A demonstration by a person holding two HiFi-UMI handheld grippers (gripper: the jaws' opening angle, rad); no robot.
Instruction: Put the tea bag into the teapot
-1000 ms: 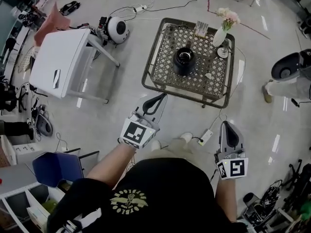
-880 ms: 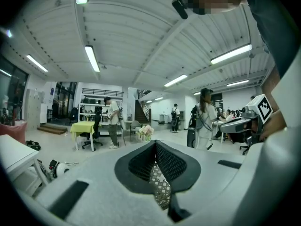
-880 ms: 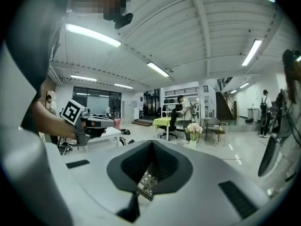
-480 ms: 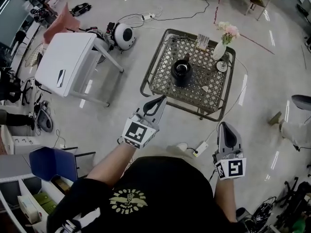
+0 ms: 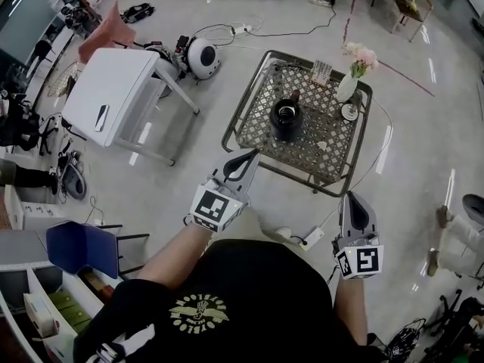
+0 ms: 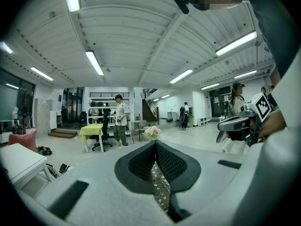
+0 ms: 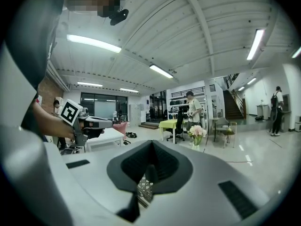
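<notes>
Lattice bench carries the teapot at its middle, tea bag lying near it, shown only from the head; gripper views catch flowers behind. Left tongs and right tongs are closed, empty, well short of the teapot.

glossy grey floor with loose cables. white table at left, metal lattice table ahead, blue chair nearby. ribbed white ceiling carries strip lights.

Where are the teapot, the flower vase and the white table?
teapot [image 5: 286,114]: head view, on its top.
flower vase [image 5: 347,88]: head view, on its white body.
white table [image 5: 115,83]: head view, on the bare tabletop.
</notes>
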